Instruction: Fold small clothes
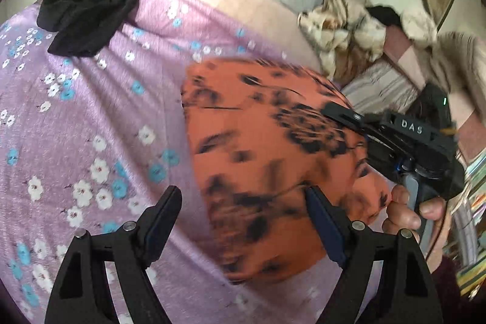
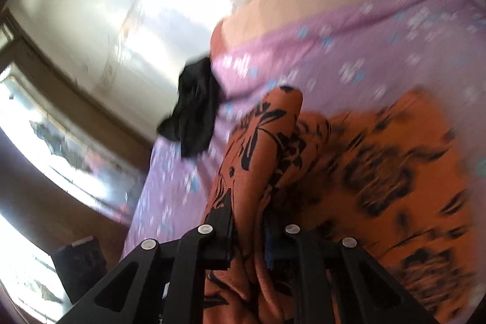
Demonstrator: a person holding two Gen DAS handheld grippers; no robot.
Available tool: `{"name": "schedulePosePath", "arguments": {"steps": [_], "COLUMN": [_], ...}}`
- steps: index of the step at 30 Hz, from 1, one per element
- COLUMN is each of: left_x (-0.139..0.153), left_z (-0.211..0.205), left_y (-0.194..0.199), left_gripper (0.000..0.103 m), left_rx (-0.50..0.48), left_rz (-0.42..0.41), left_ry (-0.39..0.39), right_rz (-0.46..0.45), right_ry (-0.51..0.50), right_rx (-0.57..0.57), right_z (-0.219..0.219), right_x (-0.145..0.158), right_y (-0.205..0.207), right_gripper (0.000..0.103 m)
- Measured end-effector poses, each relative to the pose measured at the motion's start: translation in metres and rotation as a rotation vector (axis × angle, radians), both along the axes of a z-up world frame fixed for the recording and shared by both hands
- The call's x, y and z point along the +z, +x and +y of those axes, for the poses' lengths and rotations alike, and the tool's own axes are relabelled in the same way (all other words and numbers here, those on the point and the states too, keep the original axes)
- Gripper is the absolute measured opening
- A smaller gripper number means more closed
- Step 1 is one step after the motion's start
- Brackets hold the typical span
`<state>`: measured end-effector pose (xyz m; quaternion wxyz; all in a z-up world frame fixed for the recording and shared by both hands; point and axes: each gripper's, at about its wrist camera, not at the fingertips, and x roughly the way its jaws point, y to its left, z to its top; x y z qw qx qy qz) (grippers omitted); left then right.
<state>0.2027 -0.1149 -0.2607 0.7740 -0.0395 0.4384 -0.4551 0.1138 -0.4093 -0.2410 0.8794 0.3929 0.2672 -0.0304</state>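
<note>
Orange garment (image 1: 267, 160) with black floral print lies on the bed, on the lilac flowered sheet (image 1: 91, 117); taking that garment as the landmark. Left gripper (image 1: 240, 211) hangs over its near-left edge, jaws spread wide, nothing between them: one finger sits over bare sheet just left of the garment, the other over the orange fabric itself, and whether that tip touches the cloth I can't tell. Right gripper (image 2: 247, 220) is at the garment's right side, jaws closed down tight on a bunched fold of the orange fabric, which rises as a ridge between the fingers and runs away from the camera; the rest of the garment spreads flat to the right of that ridge in the right wrist view. In the left wrist view the right gripper's black body shows at the garment's far-right edge, with a person's hand (image 1: 404, 211) wrapped round its handle just beside the cloth. A crumpled black garment (image 1: 88, 11) sits well apart from the orange one, at the far-left of the sheet near the bed edge. A rumpled cream and brown blanket (image 1: 343, 32) lies beyond the garment's far-right side. Both views are motion-blurred.
</note>
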Motion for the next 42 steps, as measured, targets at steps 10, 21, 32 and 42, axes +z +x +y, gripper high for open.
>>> {"name": "schedulePosePath", "arguments": {"steps": [10,21,32,42], "left_x": [-0.021,-0.034,-0.053,-0.037], "left_z": [-0.040,-0.065,-0.077,-0.076], "left_y": [-0.011,-0.017,-0.030,-0.038], "left_gripper": [0.085,0.085,0.090,0.090], "left_rx": [-0.017,-0.030,-0.081,-0.087], "left_rz": [0.013,0.031,-0.007,-0.081], "left_ry": [0.113,0.208,0.316,0.345], "right_rz": [0.319,0.154,0.352,0.188], "right_ry": [0.071,-0.079,-0.051,-0.153], "right_rx": [-0.155,-0.223,-0.164,0.074], "right_z": [-0.085,-0.079,-0.106,-0.030], "right_x": [-0.063,-0.020,-0.080,-0.021], "right_y": [-0.020,-0.007,0.076,0.112], "right_gripper": [0.020,0.064,0.061,0.050]}}
